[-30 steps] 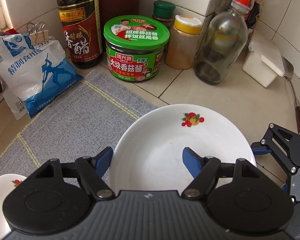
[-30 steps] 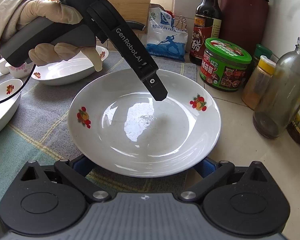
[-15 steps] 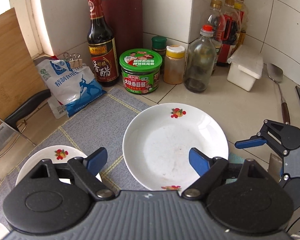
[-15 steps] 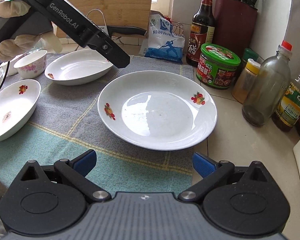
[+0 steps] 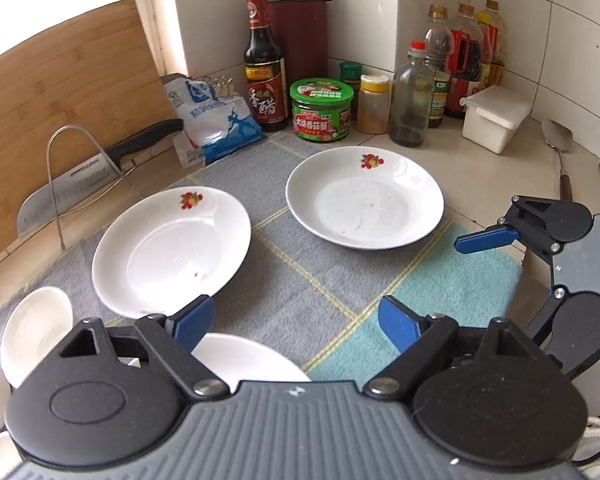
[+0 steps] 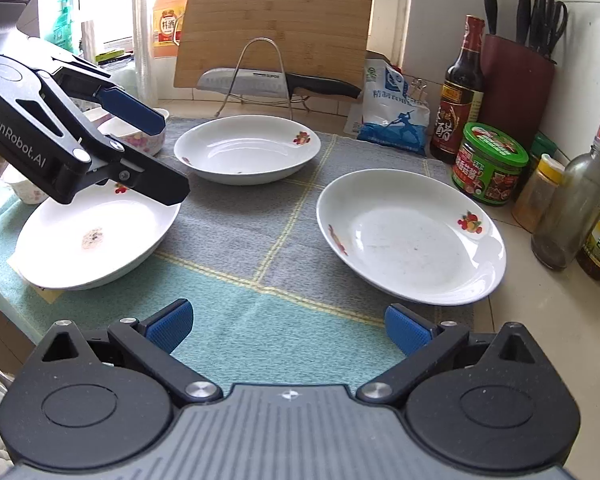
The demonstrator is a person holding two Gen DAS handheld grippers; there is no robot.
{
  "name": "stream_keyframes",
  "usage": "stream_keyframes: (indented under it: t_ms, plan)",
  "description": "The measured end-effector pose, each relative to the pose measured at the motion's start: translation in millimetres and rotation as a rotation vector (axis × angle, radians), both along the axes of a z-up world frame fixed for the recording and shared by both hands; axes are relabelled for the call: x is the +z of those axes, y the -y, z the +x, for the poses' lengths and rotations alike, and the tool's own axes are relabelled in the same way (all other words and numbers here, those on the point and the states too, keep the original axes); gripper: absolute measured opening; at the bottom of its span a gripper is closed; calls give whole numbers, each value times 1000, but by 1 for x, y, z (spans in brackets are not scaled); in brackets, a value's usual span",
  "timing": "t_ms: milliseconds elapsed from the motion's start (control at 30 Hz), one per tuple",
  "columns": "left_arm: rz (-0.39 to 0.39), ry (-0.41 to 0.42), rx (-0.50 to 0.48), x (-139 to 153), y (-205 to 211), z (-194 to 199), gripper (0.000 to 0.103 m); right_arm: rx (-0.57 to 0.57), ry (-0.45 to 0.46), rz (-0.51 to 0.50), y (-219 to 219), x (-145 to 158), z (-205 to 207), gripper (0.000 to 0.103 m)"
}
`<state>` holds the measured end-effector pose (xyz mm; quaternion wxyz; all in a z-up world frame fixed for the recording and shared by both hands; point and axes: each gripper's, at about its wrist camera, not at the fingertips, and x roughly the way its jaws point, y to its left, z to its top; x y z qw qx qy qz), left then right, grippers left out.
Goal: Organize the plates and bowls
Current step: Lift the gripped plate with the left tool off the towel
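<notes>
Kitchen mat [image 6: 236, 236], both grippers' fingers apart w/ nothing held, plate [image 6: 410, 242] ahead of right fingers [image 6: 406, 330].

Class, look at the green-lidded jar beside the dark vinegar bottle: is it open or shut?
Shut. The green-lidded jar stands upright beside the vinegar bottle, its printed green lid sitting flat and flush across the top in both views.

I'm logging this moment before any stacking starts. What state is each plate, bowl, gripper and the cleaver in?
Right plate: flat on the mat edge, empty, faint smears.
Back plate: on the mat, empty, few specks.
Left plate: on the mat, brown food spot.
Flowered bowl: upright, behind the left gripper.
Cleaver: resting in the wire rack.
Left gripper: open, holding nothing.
Right gripper: open, holding nothing.
</notes>
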<state>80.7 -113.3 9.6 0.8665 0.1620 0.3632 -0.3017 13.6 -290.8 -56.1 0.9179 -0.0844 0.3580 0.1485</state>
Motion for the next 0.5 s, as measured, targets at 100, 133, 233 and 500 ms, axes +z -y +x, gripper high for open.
stream_keyframes:
  t_ms: [100, 133, 233, 500]
  plan:
    - [-18, -12, 61, -3, -23, -10, 89, 15, 3, 7, -16, -1, -5, 103]
    - [-23, -16, 83, -4, -31, -14, 89, 16, 2, 9, -20, -2, -6, 103]
    - [-28, -29, 134, -7, -51, -21, 89, 27, 2, 7, -34, -4, -11, 103]
    - [-37, -62, 213, -14, -92, -32, 89, 96, -38, -1, -73, -12, -20, 103]
